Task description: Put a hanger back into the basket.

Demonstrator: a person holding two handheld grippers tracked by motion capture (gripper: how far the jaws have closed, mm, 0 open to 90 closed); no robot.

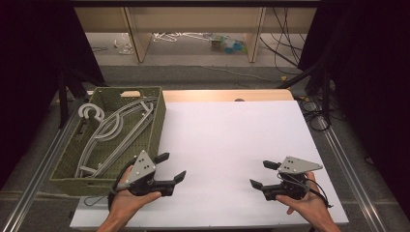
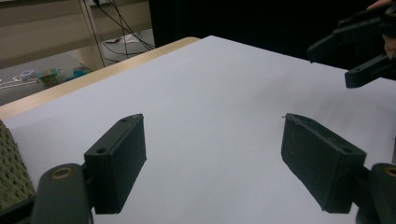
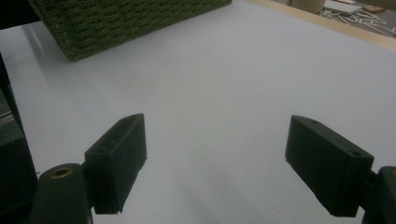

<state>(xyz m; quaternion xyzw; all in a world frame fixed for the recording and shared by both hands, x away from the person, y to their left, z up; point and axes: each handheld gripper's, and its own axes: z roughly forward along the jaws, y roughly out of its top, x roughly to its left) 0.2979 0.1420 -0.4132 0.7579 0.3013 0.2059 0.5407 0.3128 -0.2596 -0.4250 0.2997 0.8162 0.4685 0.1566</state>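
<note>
The left tool (image 1: 170, 167) and the right tool (image 1: 260, 174) each sit in a hand low over the white bench (image 1: 227, 140), jaws spread wide, holding nothing and touching nothing between them. The nearest thing, a green woven basket (image 1: 157, 123) with straight walls and a cut-out handle, stands at the bench's left edge just beside the left tool and well apart from the right one. Inside it lie pale grey plastic clothes hangers (image 1: 113, 128), curved and smooth, stacked loosely with their hooks toward the far end.
</note>
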